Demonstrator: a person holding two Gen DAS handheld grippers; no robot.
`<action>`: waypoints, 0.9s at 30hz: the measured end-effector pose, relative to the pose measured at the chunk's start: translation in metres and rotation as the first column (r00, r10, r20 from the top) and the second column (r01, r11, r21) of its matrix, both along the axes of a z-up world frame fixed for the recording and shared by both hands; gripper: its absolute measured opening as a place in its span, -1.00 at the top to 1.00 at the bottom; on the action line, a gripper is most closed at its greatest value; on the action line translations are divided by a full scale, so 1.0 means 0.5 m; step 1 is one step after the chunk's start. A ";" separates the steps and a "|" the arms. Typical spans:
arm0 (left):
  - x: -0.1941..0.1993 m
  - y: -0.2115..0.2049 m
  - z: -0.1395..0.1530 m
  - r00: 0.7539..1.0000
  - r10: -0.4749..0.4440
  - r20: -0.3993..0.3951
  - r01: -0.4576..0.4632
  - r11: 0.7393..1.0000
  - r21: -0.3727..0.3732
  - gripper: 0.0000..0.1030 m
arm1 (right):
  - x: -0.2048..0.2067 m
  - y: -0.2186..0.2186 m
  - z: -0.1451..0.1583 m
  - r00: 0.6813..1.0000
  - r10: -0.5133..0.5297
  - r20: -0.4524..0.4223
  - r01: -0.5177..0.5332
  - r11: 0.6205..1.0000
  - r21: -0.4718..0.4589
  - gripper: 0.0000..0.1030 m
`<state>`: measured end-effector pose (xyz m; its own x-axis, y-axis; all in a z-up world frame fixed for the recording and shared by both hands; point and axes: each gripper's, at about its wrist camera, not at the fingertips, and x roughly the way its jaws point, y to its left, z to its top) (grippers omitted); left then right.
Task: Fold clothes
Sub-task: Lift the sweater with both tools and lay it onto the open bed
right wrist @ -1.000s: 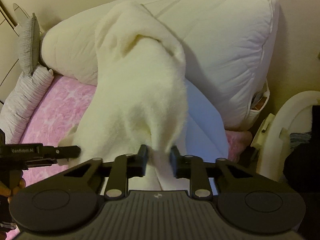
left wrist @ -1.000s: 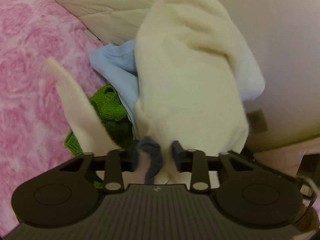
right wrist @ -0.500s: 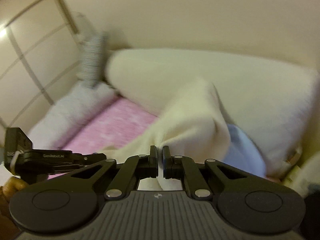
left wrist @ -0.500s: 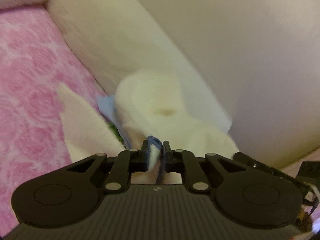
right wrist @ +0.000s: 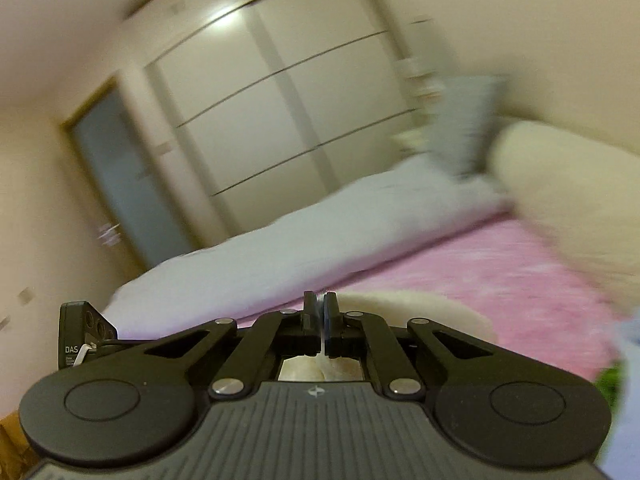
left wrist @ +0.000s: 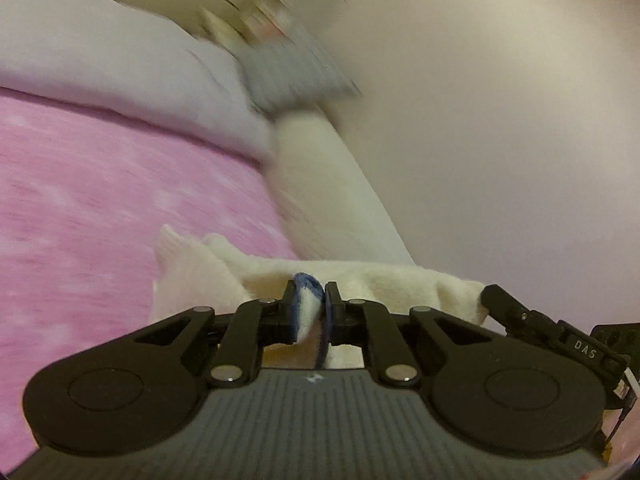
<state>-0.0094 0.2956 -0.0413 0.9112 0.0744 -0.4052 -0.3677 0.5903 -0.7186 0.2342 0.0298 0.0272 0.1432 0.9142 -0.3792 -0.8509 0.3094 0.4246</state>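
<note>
Left tongs [left wrist: 311, 294] now clamped on a blue-trimmed edge of the cream fleece garment [left wrist: 360, 280], no longer parted as a second ago. Right tongs [right wrist: 321, 312] pinched together likewise, a thin sliver of the same cream cloth between the pads. Lifted clear of the heap of clothes seen earlier, garment now slung between both tongs above the pink patterned bedspread [left wrist: 100, 200]. Beyond, a white rolled duvet [right wrist: 280, 248] and a cream quilted pillow [right wrist: 568, 200]. Probably ready for spreading flat before the first fold.
</note>
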 end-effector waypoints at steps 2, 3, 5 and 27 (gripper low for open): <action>-0.122 0.030 0.025 0.997 0.083 0.002 -0.083 0.996 0.030 0.84 | -0.072 0.062 0.007 0.997 0.074 0.000 -0.074 0.997 0.016 0.91; -0.176 0.046 0.039 0.993 0.120 -0.012 -0.119 0.992 0.051 0.84 | -0.110 0.094 0.009 0.994 0.107 -0.003 -0.107 0.994 0.021 0.91; -0.283 0.076 0.067 0.980 0.193 -0.042 -0.188 0.977 0.098 0.83 | -0.189 0.158 0.011 0.986 0.168 -0.013 -0.168 0.986 0.019 0.91; -0.610 -0.019 -0.076 0.581 0.390 -0.714 -0.352 0.912 0.211 -0.21 | -0.606 0.358 -0.191 0.932 0.339 -0.126 -0.341 0.710 -0.616 -0.22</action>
<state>-0.3146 0.2860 -0.0795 0.2064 0.3706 -0.9056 -0.9487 0.3022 -0.0926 -0.0688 0.2088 -0.0683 -0.1337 0.4637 -0.8758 -0.9494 0.1936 0.2474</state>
